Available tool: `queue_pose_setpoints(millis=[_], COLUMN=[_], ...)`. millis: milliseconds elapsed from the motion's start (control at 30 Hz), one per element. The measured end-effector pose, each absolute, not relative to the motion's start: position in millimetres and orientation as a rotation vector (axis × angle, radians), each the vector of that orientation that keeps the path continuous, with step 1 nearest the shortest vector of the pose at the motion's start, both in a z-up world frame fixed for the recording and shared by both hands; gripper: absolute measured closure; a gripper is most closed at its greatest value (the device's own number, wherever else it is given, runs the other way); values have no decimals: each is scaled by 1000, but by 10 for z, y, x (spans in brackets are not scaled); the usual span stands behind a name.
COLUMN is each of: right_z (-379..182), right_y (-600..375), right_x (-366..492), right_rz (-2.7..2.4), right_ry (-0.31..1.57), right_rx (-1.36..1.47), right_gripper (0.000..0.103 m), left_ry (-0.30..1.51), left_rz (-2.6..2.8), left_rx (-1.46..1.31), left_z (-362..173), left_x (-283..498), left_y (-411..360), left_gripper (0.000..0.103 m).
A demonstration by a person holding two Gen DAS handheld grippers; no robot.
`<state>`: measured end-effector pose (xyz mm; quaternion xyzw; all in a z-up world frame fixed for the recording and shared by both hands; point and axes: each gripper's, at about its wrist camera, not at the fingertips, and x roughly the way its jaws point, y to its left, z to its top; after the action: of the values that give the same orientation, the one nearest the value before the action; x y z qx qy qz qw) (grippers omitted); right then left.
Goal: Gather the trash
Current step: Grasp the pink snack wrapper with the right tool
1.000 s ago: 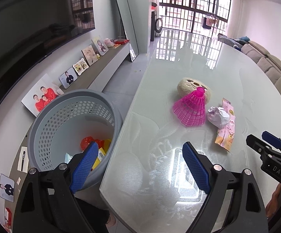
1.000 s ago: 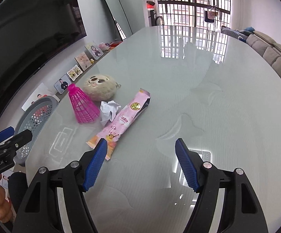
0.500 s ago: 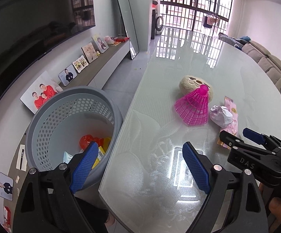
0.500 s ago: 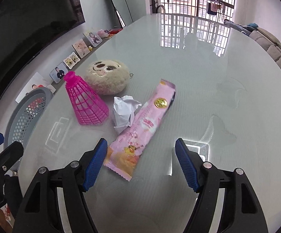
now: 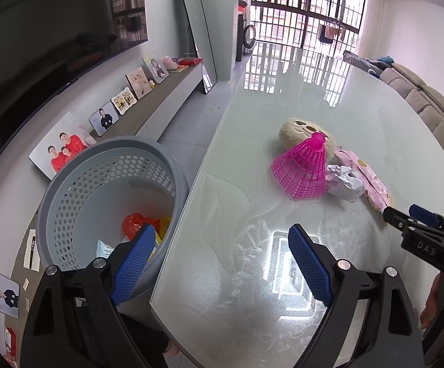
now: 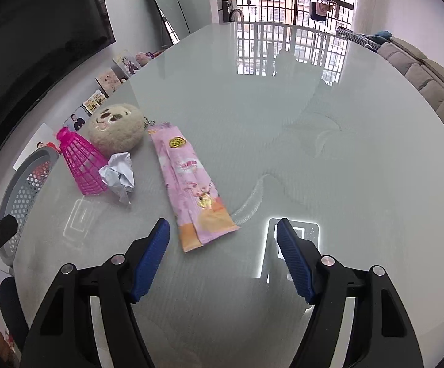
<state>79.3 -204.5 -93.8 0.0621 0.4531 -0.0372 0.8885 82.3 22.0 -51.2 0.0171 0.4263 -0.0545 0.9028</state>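
A pink snack wrapper point(image 6: 193, 184) lies flat on the glass table point(image 6: 314, 122), its near end just ahead of my open, empty right gripper point(image 6: 222, 230). A crumpled white paper ball point(image 6: 118, 174) lies left of it. Both also show in the left wrist view, the wrapper point(image 5: 372, 184) and the paper ball point(image 5: 343, 181). My left gripper point(image 5: 219, 239) is open and empty over the table's left edge, beside a grey perforated basket point(image 5: 78, 178) that holds red and yellow trash point(image 5: 139, 222). The right gripper point(image 5: 418, 224) shows at the right of the left wrist view.
A pink plastic shuttlecock point(image 6: 81, 162) and a beige plush toy point(image 6: 116, 128) sit on the table left of the wrapper. A shelf with photo frames point(image 5: 108, 119) runs along the left wall. A sofa point(image 5: 436, 107) stands at the far right.
My right gripper has moved forward and left toward the pink wrapper, whose near end now lies just ahead of its fingers. The left gripper has hardly moved.
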Motion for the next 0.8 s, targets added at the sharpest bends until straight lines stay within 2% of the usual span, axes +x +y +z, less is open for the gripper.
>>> queue_pose_setpoints(millis=[567, 667, 800], right_z=[-1020, -1038, -1041], right_y=[-1986, -1975, -1933], right_x=[1308, 1357, 1411], right_rz=[27, 33, 29], right_ry=[969, 976, 966], right_rx=[64, 52, 19], right_gripper=[35, 45, 51], left_ry=[874, 873, 881], left_rz=[-128, -132, -134], left_rx=[52, 51, 52], left_z=[-499, -503, -536], left_x=[963, 984, 1025], left_y=[36, 3, -24], left_gripper=[14, 14, 14])
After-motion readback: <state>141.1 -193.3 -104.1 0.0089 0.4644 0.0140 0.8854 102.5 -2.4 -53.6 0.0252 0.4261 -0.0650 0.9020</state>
